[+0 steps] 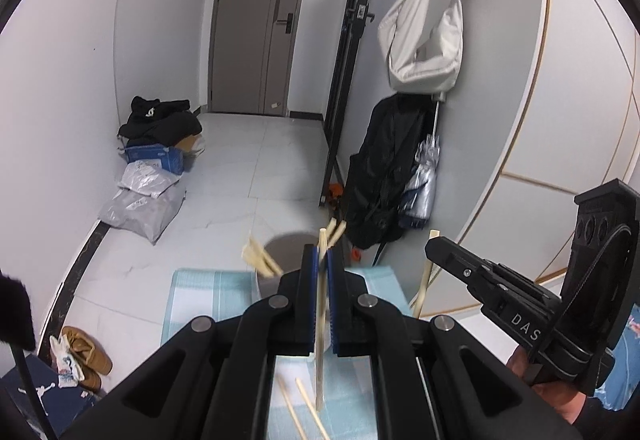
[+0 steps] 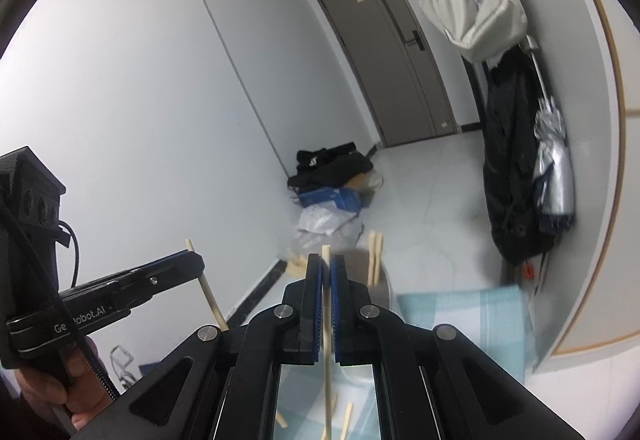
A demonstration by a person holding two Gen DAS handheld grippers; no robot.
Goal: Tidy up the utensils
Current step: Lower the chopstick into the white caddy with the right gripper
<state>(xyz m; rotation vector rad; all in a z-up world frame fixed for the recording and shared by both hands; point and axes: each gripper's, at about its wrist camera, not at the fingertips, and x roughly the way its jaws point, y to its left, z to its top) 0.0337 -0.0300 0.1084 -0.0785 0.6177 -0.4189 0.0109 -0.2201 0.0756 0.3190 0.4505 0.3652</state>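
Left chopstick (image 1: 319,320): a pale wooden stick held nearly upright in the left gripper (image 1: 322,260), whose blue-padded jaws are clamped tight on it; its top pokes out above the pads at 12 o'clock, its lower end hangs below.
Right chopstick (image 2: 327,320): a matching stick pinched the same way in the right gripper (image 2: 326,268), jaws closed on it.
Holder (image 1: 286,260): a grey cup just beyond the left gripper's tips, blurred, with more chopsticks (image 1: 260,260) leaning out at 10 and 1 o'clock.
Loose sticks (image 1: 304,412): a few lie on the mat at 6 o'clock, under the left gripper.
Mat (image 1: 200,296): pale blue checked cloth beneath cup and sticks.
Left view only: brown shoes (image 1: 88,356) on the floor at 8 o'clock; the right gripper side-on at 3 o'clock, a hand (image 1: 560,396) under it.
Right view only: the left gripper side-on at 9 o'clock, its stick slanting, fingers (image 2: 76,376) round the handle.
Both views: grey door (image 1: 256,28), white bag (image 1: 424,36) hanging on the wall, black coat (image 1: 384,168), folded umbrella (image 1: 420,180), parcels (image 1: 144,200) by the wall.
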